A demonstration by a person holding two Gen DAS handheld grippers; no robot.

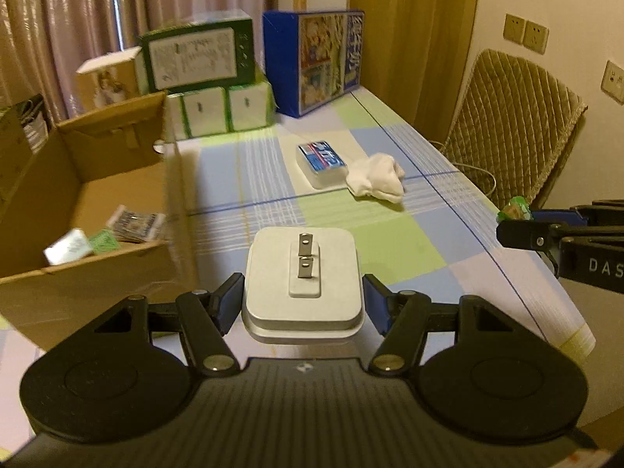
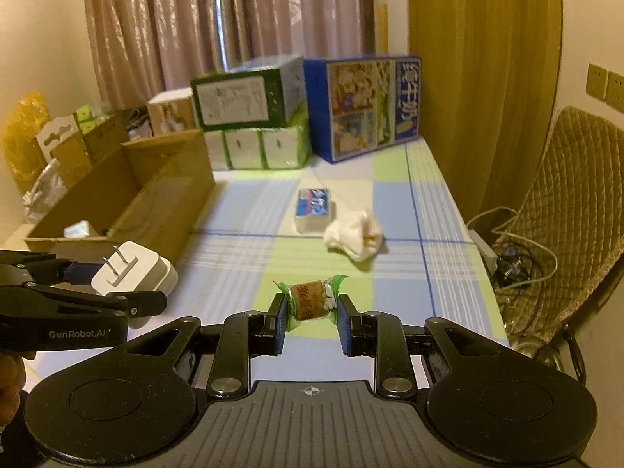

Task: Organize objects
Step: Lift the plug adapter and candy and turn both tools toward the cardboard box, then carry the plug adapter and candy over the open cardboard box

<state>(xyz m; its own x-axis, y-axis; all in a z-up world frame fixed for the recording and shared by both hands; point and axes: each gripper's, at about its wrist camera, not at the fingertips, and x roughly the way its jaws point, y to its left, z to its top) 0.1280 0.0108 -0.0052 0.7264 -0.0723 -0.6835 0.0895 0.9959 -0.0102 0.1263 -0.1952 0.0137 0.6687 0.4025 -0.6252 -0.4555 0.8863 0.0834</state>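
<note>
Checked surface (image 1: 390, 241): a white charger (image 1: 302, 284) is clamped by the left gripper (image 1: 302, 304), a wrapped candy (image 2: 312, 302) by the right gripper (image 2: 312, 325); both should be lowered well inside the cardboard box (image 1: 78, 195) at the left edge before being released.

I saw a tablecloth (image 2: 249, 202) checked in blue, green and white, a white charger (image 1: 302, 273), a brown candy (image 2: 310, 301) in green-edged wrapping, a plain brown cardboard box (image 1: 117, 163), and a white cloth (image 1: 376, 179).

White charger (image 1: 302, 284) and wrapped candy (image 2: 312, 302), apparently held aloft.
</note>
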